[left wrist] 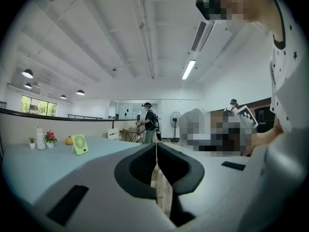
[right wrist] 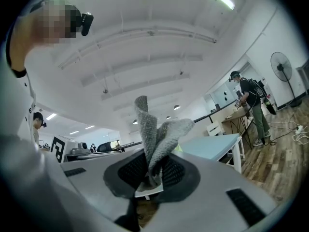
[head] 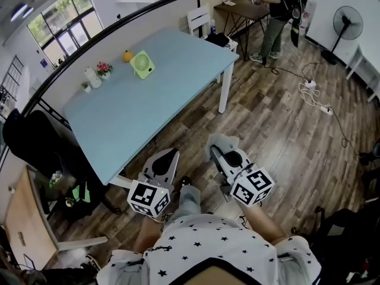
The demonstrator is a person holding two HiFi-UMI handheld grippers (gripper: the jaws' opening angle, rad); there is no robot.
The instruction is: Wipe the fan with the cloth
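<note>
Clamping the cloth [right wrist: 157, 134] in my right gripper [head: 221, 152] (left gripper [head: 168, 158] jaws together, empty), I see the fan [head: 142, 64] well ahead-left on the surface [head: 154, 114].

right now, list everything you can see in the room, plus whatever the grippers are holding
table: one, light blue, middle of the room
small fan: one, green, far end of the table
round fruit: one, orange, beside the small fan
flower pot: one, pink blooms, near the small fan
bottle: one, white, next to the flower pot
white chair: one, beyond the table
desk: one, brown, a person standing at it
standing fan: one, black, far right
cable: one, white, on the wood floor
office chair: one, black, left of the table
cloth: one, grey, clamped in the right gripper
left gripper: jaws together, empty
right gripper: shut on the cloth
</note>
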